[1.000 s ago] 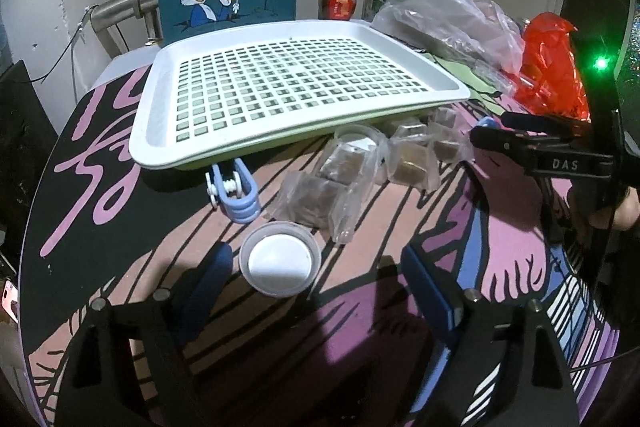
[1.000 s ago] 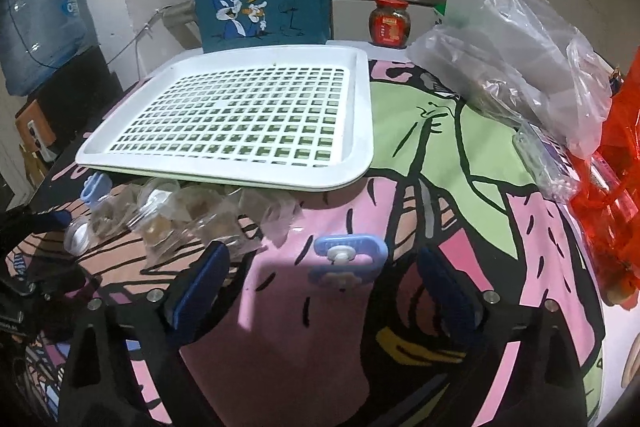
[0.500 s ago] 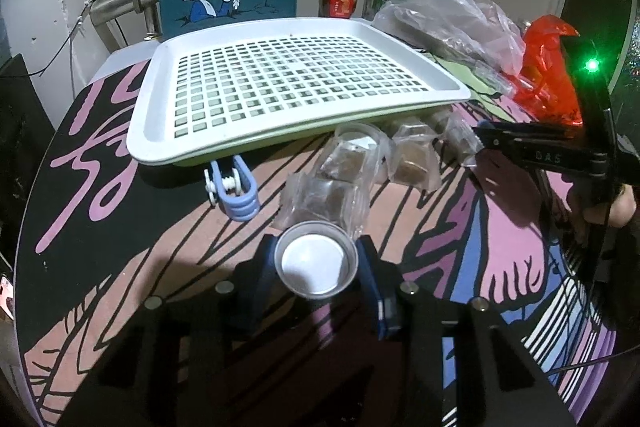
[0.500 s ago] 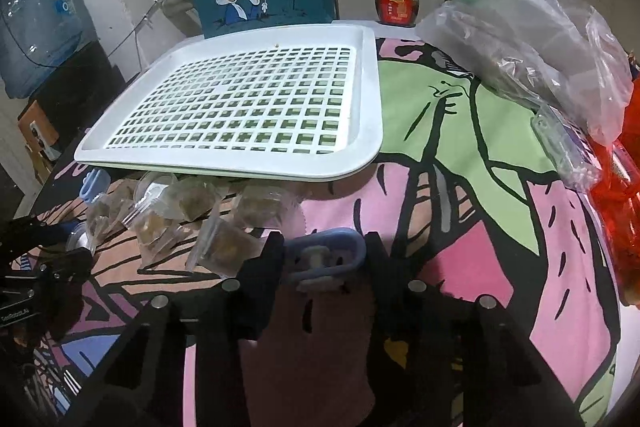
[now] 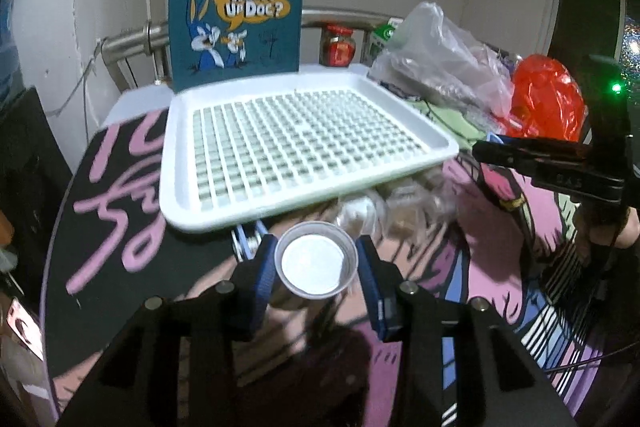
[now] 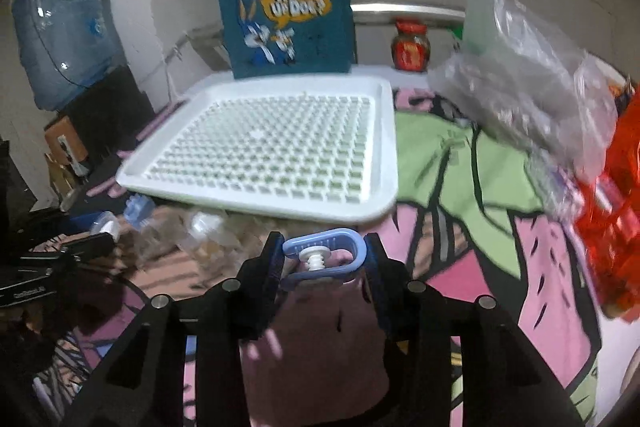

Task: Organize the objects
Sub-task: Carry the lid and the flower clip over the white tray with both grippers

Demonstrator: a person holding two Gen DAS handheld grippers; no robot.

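Observation:
My left gripper (image 5: 316, 269) is shut on a small clear cup with a white lid (image 5: 316, 263) and holds it above the table, just in front of the white perforated tray (image 5: 288, 155). A second blue clip (image 5: 246, 241) lies under the tray's near edge. My right gripper (image 6: 322, 261) is shut on a pale blue clip with a white screw (image 6: 324, 253), lifted off the cloth in front of the same tray (image 6: 272, 151). Several clear wrapped brown pieces (image 6: 204, 231) lie along the tray's front edge. The left gripper's cup shows at the far left (image 6: 106, 225).
A blue cartoon tote bag (image 5: 236, 15) stands behind the tray, with a red-lidded jar (image 5: 338, 47) beside it. A clear plastic bag (image 6: 532, 95) and a red bag (image 6: 616, 211) crowd the right side. A water bottle (image 6: 60, 23) stands at the left. The right-hand tool (image 5: 560, 163) reaches in.
Both grippers closed from wide open: the left on the cup, the right on the blue clip. Both then rose off the table with their objects.

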